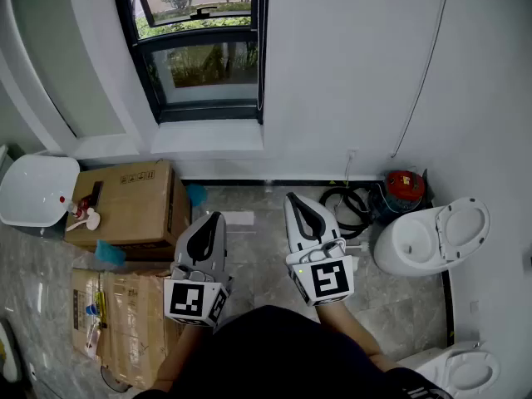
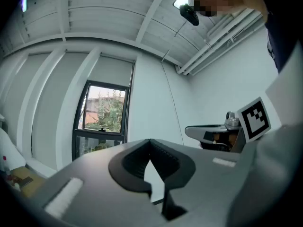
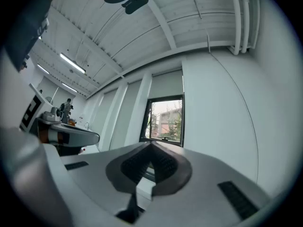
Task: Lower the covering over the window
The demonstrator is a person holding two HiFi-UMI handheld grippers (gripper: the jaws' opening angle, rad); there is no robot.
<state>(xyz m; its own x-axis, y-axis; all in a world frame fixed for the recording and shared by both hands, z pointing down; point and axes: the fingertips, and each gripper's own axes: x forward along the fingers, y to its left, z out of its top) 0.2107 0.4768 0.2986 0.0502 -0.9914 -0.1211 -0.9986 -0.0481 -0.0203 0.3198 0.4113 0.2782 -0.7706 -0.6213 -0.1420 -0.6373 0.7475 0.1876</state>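
Basin: a white basin (image 1: 33, 191) sits at the left edge of the head view.
Boxes: cardboard boxes (image 1: 133, 208) lie just right of it on the floor, at lower left.
Left tongs: my left tongs (image 1: 214, 221) are at lower centre with the tips together and nothing between them, aimed at the wall under the window.
Window: the dark-framed window (image 1: 204, 52) is at upper centre, its glass bare, with greenery outside.
Covering: the pale covering (image 2: 111, 72) sits at the top of the window opening, above the glass and well apart from both tongs.
Right tongs: my right tongs (image 1: 295, 202) are just right of the left pair, closed and empty.
Cord: a thin cord (image 1: 424, 73) runs down the wall at upper right.
Toilet: a white toilet (image 1: 432, 235) stands at the right.
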